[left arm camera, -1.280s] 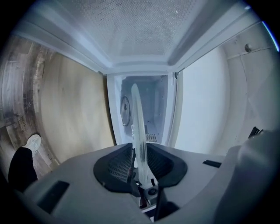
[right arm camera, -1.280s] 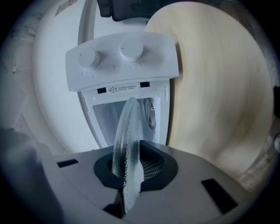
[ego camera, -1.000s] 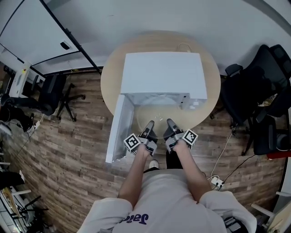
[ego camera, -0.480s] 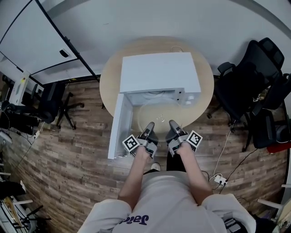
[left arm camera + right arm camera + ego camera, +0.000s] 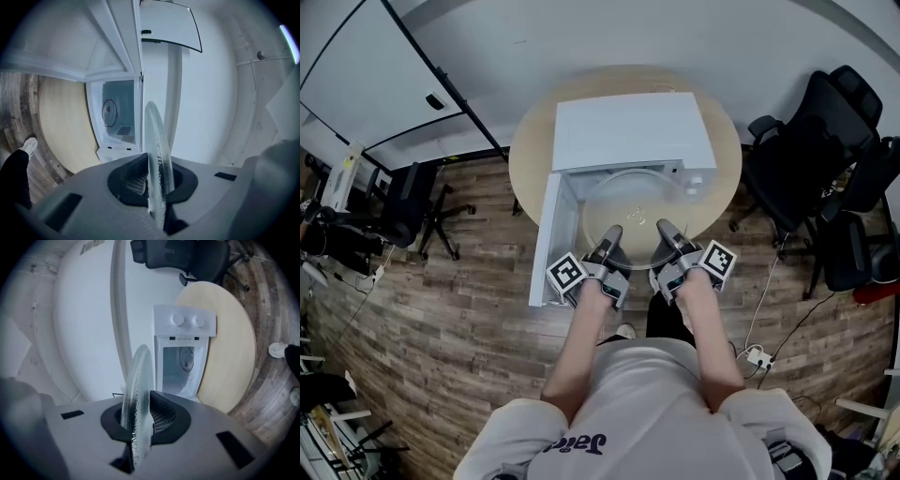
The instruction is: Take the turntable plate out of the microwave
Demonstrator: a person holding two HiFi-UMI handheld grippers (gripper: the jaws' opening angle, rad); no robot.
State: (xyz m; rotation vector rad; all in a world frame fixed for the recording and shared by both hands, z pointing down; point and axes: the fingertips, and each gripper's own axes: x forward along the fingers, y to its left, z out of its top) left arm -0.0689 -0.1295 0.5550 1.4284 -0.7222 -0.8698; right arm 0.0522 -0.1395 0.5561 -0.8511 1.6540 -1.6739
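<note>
The clear glass turntable plate [image 5: 633, 202] hangs level in the air before the open mouth of the white microwave [image 5: 628, 131]. My left gripper [image 5: 609, 239] is shut on its near rim at the left, and my right gripper [image 5: 664, 234] is shut on the near rim at the right. In the left gripper view the plate [image 5: 157, 154] stands edge-on between the pads of the left gripper [image 5: 157, 180]. The right gripper view shows the plate [image 5: 138, 385] clamped the same way in the right gripper [image 5: 140, 420]. Behind it the microwave [image 5: 185, 322] cavity holds only the roller ring.
The microwave stands on a round wooden table [image 5: 530, 159], its door [image 5: 546, 244] swung open to the left beside my left hand. Black office chairs [image 5: 806, 150] crowd the right side, another chair [image 5: 403, 197] sits at the left. A cable [image 5: 759, 356] lies on the wood floor.
Both grippers have risen with the plate, which now looks larger and covers the cavity mouth. The plate has come out over the table's front edge.
</note>
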